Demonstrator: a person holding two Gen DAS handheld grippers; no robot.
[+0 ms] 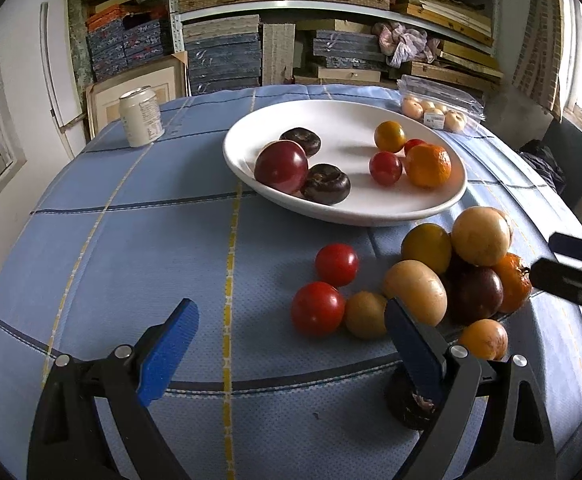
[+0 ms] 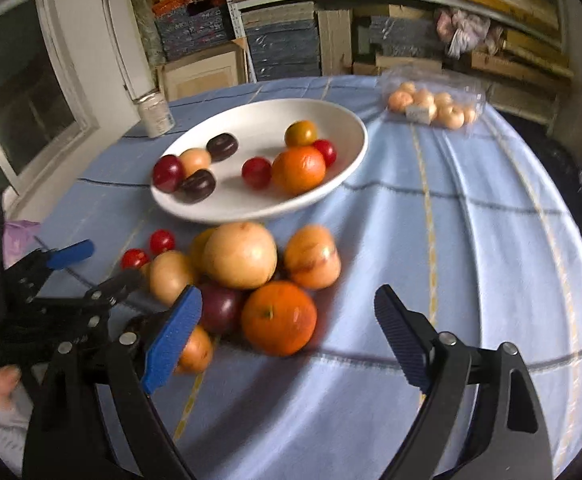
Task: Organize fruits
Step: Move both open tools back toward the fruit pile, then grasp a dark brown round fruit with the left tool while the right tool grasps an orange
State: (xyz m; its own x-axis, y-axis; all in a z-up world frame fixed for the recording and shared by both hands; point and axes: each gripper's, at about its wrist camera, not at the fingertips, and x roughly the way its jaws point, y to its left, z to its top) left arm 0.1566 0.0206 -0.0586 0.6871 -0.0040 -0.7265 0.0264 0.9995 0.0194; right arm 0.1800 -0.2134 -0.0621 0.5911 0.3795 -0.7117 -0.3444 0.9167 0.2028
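Observation:
A white plate (image 1: 371, 212) on the blue cloth holds a red plum (image 1: 281, 166), two dark fruits, small tomatoes and an orange (image 1: 428, 165). In front of it lies a pile of loose fruit: two red tomatoes (image 1: 318, 308), yellow-tan fruits (image 1: 415, 290), a dark plum and an orange (image 2: 278, 317). My left gripper (image 1: 291, 344) is open and empty just before the tomatoes. My right gripper (image 2: 289, 338) is open and empty, its jaws standing to either side of the orange on the near side of the pile. The plate also shows in the right wrist view (image 2: 251, 208).
A white can (image 1: 141, 116) stands at the far left of the table. A clear bag of pale fruit (image 1: 437, 110) lies at the far right. A dark fruit (image 1: 409, 404) lies behind my left gripper's right finger. Shelves of stacked boxes stand beyond the table.

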